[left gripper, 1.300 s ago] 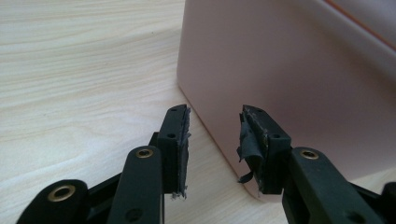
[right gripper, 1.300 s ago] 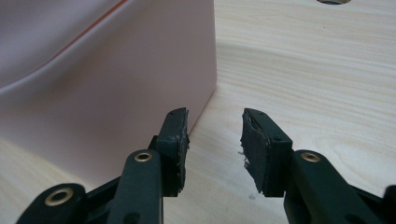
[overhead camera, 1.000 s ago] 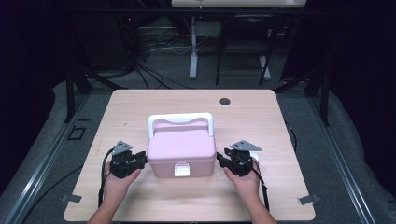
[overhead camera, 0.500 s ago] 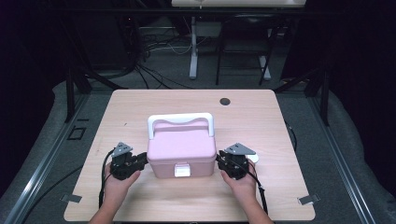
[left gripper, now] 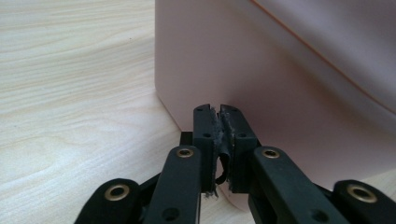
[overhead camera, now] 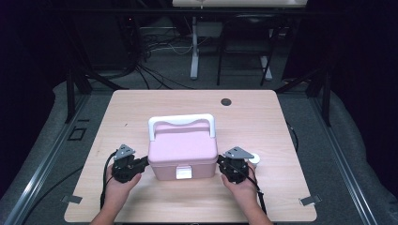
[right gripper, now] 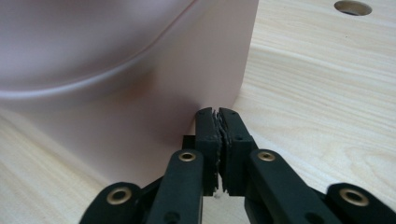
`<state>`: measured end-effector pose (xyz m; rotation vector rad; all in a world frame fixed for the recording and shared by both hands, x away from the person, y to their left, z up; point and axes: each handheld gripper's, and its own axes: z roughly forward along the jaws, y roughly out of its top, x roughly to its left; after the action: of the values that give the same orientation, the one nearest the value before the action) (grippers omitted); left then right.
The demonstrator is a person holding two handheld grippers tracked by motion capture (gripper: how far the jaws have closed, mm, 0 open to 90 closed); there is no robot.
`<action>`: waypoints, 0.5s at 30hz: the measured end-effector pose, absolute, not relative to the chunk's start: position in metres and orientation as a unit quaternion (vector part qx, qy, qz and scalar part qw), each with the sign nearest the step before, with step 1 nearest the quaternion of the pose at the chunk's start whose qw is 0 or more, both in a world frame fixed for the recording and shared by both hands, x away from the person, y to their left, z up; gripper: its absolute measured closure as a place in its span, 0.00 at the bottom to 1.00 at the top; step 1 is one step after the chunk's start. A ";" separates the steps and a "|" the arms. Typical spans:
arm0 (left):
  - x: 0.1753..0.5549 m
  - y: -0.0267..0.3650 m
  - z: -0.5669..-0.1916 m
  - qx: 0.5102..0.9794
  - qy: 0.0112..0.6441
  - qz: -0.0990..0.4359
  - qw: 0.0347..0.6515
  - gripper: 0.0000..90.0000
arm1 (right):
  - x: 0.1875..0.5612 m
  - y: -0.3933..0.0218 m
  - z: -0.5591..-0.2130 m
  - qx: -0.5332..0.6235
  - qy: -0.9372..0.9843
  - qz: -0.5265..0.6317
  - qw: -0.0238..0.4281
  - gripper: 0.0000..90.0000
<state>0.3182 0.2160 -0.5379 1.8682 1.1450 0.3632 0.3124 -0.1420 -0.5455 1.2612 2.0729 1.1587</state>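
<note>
Both claws have just been closing, and nothing lies between their jaws; the pink box has not shifted on the table since the earlier frame, and your hands have barely moved.

Largest first: the table, pale wood, carries everything. At its middle, toward your side, sits the pink box, lid down, its white handle standing up along the far edge and a white latch on the face toward you. Your left claw sits at the box's left wall, your right claw at its right wall, each with jaws pinched together on nothing. In the left gripper view the shut tips lie right against the pink wall; in the right gripper view the shut tips sit at the box's corner, touching or nearly so. A small white thing lies on the table just behind your right claw; what it is cannot be told. A dark round hole marks the table's far side.

Judged from here, you look set to squeeze or shift the box between two closed claws. Risk: the smooth, rounded walls give narrow tips little purchase, so uneven pressure could let the box twist or skid, and the right claw, sitting near a corner, could slip off it.
</note>
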 end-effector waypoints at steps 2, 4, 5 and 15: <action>0.318 0.216 -0.538 0.754 0.462 0.145 0.443 0.98 | 0.311 -0.142 -0.545 0.459 0.751 0.419 0.221 0.99; 0.317 0.216 -0.538 0.755 0.462 0.144 0.443 0.98 | 0.310 -0.141 -0.545 0.459 0.753 0.418 0.218 1.00; 0.316 0.216 -0.538 0.754 0.463 0.142 0.444 0.98 | 0.309 -0.141 -0.545 0.457 0.754 0.418 0.220 1.00; 0.309 0.215 -0.538 0.756 0.459 0.136 0.447 1.00 | 0.299 -0.144 -0.543 0.448 0.764 0.412 0.214 1.00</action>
<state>0.3093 0.2149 -0.5378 1.8715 1.1371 0.3376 0.2988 -0.1440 -0.5426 1.2428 2.1183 1.1441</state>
